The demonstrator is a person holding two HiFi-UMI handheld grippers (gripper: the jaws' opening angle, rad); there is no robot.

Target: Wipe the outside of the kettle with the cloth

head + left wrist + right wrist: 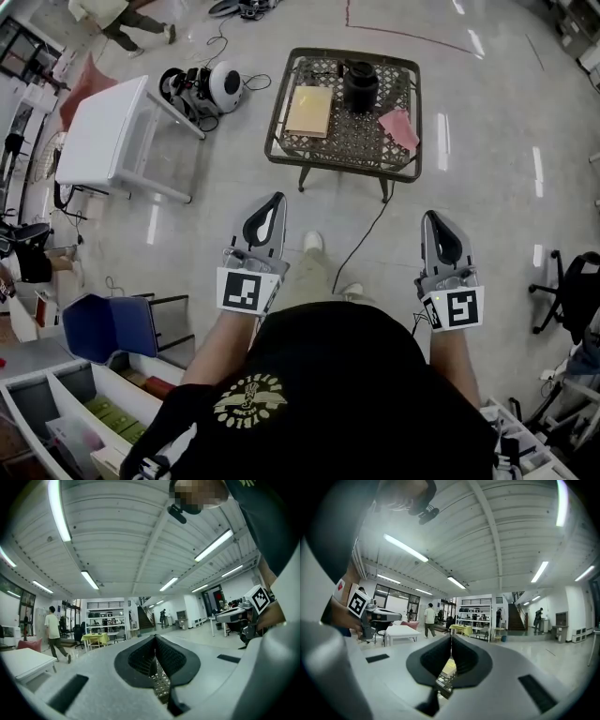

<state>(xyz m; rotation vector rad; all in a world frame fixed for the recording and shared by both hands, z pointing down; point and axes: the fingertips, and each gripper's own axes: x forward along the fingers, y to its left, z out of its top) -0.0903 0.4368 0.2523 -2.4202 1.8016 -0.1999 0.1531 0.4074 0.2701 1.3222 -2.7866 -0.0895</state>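
Note:
A black kettle [360, 84] stands on a small dark mesh-top table [309, 153] ahead of me, in the head view. A pink cloth [399, 128] lies to its right on the same top, and a flat tan board [310, 111] to its left. My left gripper [274, 202] and right gripper [432, 218] are held level near my body, well short of the table. Both are shut with nothing between the jaws. In the left gripper view the jaws [155, 637] meet at the tip; the right gripper view shows the same [451, 637].
A white table [103, 131] stands at the left, with a round white machine [211, 86] on the floor beside it. A blue chair [112, 323] and open bins [66, 403] are at lower left. A cable [361, 239] runs from the mesh table. An office chair [572, 291] is at right.

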